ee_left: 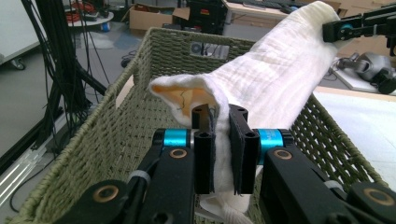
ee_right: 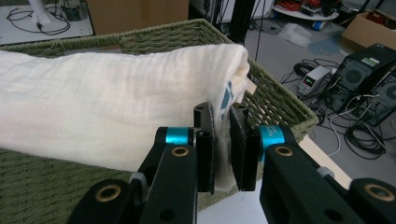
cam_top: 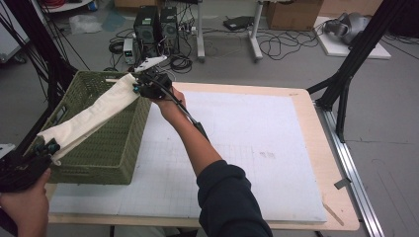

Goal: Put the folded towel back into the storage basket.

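Observation:
A cream cloth (cam_top: 94,114) hangs stretched above a green woven basket (cam_top: 106,153) at the table's left side. My left gripper (cam_top: 49,147) is shut on the cloth's near end, over the basket's front left corner. In the left gripper view the cloth (ee_left: 266,79) runs away from that gripper (ee_left: 222,144) toward the other one. My right gripper (cam_top: 141,85) is shut on the far end, above the basket's back right corner. The right gripper view shows the cloth (ee_right: 116,116) pinched in that gripper (ee_right: 223,140) with the basket (ee_right: 275,100) below.
The basket stands on a white mat (cam_top: 257,143) on the wooden table (cam_top: 346,217). Black frame legs (cam_top: 346,74) stand at the right, more (cam_top: 44,59) at the left. Computer boxes (cam_top: 155,27) and cables lie on the floor beyond the table.

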The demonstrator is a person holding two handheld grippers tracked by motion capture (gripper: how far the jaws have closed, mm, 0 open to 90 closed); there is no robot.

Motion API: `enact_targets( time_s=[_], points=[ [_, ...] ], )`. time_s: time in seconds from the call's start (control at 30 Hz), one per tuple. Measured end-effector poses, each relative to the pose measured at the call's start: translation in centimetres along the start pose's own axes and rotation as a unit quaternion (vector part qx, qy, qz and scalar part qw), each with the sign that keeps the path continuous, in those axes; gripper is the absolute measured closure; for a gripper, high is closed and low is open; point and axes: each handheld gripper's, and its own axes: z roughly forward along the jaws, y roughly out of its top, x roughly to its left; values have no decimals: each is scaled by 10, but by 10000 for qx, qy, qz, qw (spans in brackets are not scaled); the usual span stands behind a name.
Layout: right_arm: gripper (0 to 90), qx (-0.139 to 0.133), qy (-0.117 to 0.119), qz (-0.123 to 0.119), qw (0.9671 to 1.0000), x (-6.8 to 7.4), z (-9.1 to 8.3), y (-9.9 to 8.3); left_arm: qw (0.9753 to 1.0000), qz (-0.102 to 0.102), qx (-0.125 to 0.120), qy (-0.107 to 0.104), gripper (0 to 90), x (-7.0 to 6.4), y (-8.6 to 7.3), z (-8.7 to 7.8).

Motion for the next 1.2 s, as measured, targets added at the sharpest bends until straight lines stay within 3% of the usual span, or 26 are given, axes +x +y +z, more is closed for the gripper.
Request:
enact_targets(
  time_s=[0.53, 0.9, 1.17, 1.2],
  points=[
    [822, -4, -35, -6, 10000, 5, 17, 9, 9999, -28, 46, 141, 814, 9, -3, 4],
    [822, -29, -240, 119, 9996, 2, 26, 11, 9996, -39, 158, 250, 811, 13, -1, 19],
    [818, -40, -260, 119, 9996, 5, 34, 11, 9989, -68, 259, 372, 802, 19, -3, 25],
    [781, 6, -217, 94, 9997, 5, 37, 10, 9987, -117, 314, 391, 771, 20, -3, 26]
  ],
)
